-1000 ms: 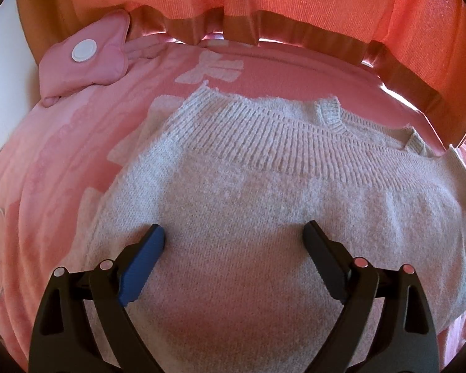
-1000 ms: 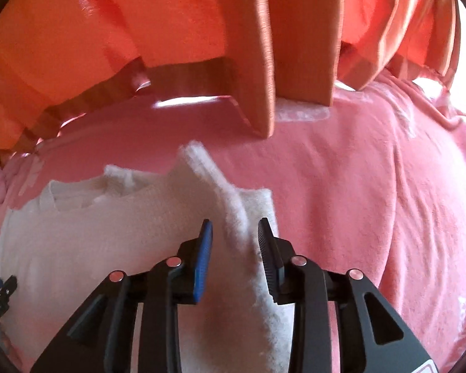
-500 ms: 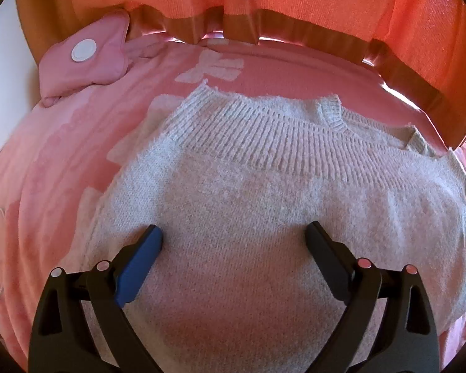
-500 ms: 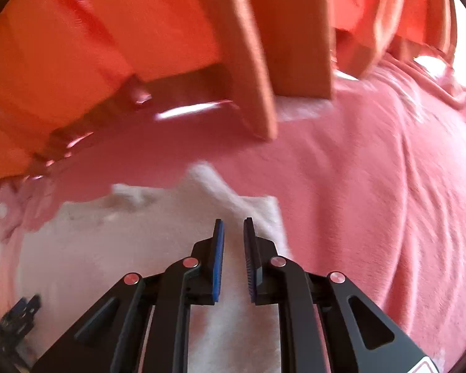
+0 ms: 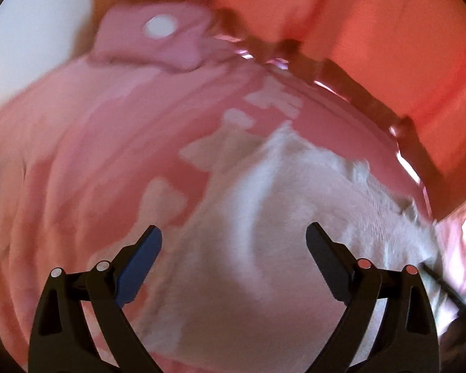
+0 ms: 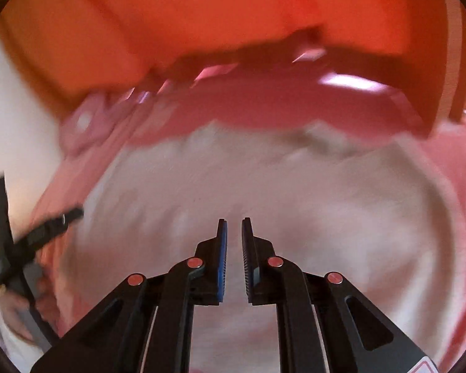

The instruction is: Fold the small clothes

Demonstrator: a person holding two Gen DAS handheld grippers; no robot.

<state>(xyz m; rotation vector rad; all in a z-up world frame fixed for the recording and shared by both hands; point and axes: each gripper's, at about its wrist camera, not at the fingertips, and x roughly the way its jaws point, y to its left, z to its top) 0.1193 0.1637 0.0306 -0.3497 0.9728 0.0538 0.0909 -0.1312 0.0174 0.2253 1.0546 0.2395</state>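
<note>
The white knitted sweater [image 5: 264,264] lies spread on a pink bedspread [image 5: 77,171] with paler pink patches, and both wrist views are smeared with blur, so fine detail is lost. No box, basket or other container shows in either view; the sweater rests straight on the bedspread.

In the left wrist view the left gripper [image 5: 233,239] hangs over the sweater with its 2 fingers spread wide apart and nothing between them. The blue-padded finger [image 5: 139,264] sits over the garment's left edge, where white knit meets pink cloth; the black finger [image 5: 329,264] is over the knit itself. Whether the tips touch the fabric cannot be told. A raised fold or ridge runs up the middle of the sweater toward its far edge.

In the right wrist view the right gripper [image 6: 234,227] points down at the middle of the sweater [image 6: 295,202]. Its jaws have just been closing and now stand nearly pressed together, with only a thin slit left (no cloth can be seen in that slit). The left gripper also shows at this view's left edge, with part of a hand [image 6: 18,310] on it.

Behind the bed hangs an orange curtain [image 6: 217,15], and a pink pillow [image 5: 158,40] with a white round spot lies at the far left corner.
</note>
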